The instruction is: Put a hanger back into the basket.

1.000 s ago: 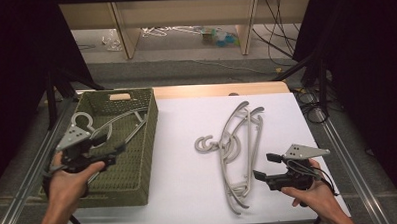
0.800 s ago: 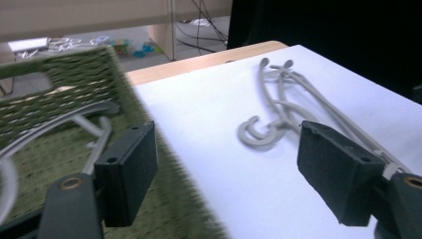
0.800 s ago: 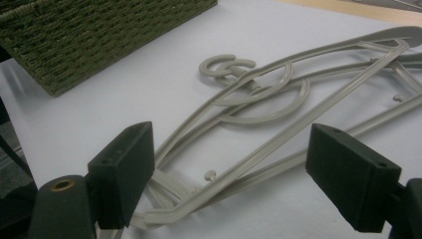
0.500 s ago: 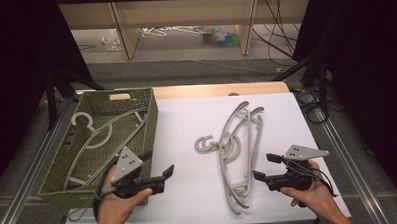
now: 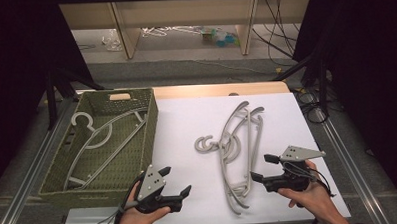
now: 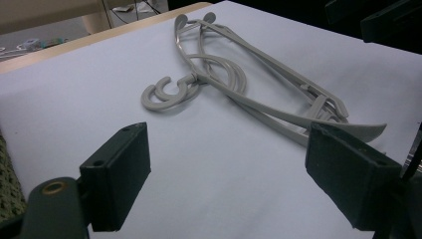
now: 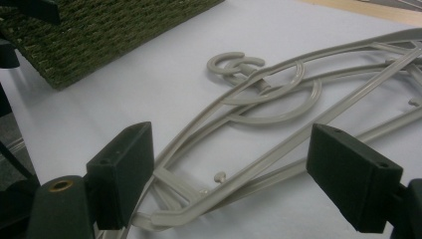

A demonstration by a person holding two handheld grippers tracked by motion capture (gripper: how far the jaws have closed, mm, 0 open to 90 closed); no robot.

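Left gripper (image 5: 176, 182) and right gripper (image 5: 261, 167), jaws wide, flank stacked grey plastic hangers (image 5: 237, 145) on the white surface (image 5: 187, 127).

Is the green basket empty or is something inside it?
Not empty. One grey hanger lies flat inside the green basket, as the high view shows.

White sheet (image 5: 187, 122) spread over wooden tabletop (image 5: 211, 90), wood left bare along far edge. Beyond table: two wooden furniture legs (image 5: 126, 42), black cables (image 5: 276, 39) trailing at right. Small clutter (image 5: 219, 35) on floor between legs.
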